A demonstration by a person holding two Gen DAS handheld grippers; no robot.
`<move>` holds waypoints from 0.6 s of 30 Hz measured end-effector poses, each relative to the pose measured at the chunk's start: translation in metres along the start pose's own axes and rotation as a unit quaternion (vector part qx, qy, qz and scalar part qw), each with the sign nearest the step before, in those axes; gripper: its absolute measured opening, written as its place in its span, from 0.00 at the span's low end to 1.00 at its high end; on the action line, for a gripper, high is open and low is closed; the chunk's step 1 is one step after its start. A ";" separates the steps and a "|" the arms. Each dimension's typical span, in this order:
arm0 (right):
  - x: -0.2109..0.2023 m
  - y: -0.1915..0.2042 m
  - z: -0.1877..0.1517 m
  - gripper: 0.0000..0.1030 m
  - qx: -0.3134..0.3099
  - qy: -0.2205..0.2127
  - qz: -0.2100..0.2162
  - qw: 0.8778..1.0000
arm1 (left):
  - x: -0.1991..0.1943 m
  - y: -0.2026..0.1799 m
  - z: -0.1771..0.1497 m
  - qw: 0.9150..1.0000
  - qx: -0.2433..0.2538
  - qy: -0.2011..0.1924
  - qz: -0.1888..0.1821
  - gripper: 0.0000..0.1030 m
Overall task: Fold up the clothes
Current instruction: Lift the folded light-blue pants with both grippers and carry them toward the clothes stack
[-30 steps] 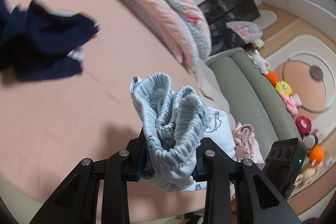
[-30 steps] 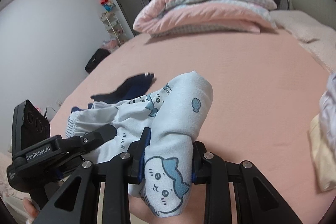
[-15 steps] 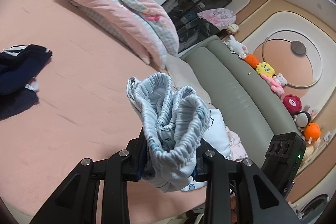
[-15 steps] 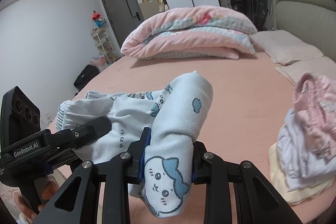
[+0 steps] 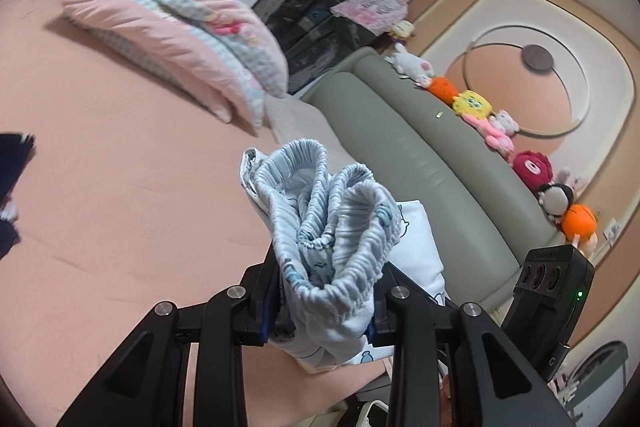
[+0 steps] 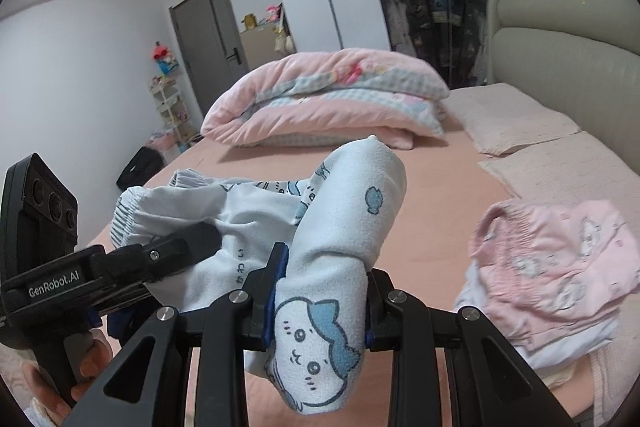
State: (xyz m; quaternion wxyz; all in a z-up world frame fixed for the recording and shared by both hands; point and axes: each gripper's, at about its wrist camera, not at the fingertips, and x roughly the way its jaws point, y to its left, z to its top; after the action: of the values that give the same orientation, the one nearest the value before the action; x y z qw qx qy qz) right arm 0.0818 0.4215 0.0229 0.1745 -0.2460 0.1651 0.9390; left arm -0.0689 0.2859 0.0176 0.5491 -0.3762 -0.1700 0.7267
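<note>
Both claws swung toward headboard since earlier; left claw (image 5: 324,311) pinches blue pants (image 6: 256,227) waistband, right claw (image 6: 320,311) pinches folded leg, above bed (image 6: 432,227)

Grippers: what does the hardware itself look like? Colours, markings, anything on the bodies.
Both the left gripper and the right gripper are matte black linkages with silver pivot rivets and blue finger pads. The left body, seen from the right wrist, reads GenRobot.AI beside three lenses; the right body shows a green LED.

Soft matt cloth pyjama trousers (image 6: 344,211), ribbed waistband (image 5: 320,211)
</note>
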 end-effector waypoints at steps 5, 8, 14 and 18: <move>-0.023 -0.015 0.014 0.28 -0.004 -0.018 -0.025 1.000 | 0.014 -0.023 0.003 1.000 0.010 0.005 -0.027 0.28; -0.032 -0.024 0.022 0.28 -0.007 -0.025 -0.041 0.999 | 0.027 -0.036 0.006 0.999 0.017 0.012 -0.043 0.28; -0.048 -0.046 0.038 0.28 -0.014 -0.033 -0.085 0.996 | 0.061 -0.073 0.015 0.997 0.049 0.032 -0.053 0.28; -0.058 -0.067 0.051 0.28 -0.015 -0.039 -0.116 0.992 | 0.086 -0.107 0.018 0.994 0.081 0.044 -0.058 0.28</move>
State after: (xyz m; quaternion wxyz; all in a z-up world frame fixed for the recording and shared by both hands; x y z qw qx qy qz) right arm 0.1355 0.4866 0.0800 0.2843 -0.2293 0.1143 0.9239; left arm -0.0205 0.4051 0.0688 0.6260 -0.3513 -0.1078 0.6878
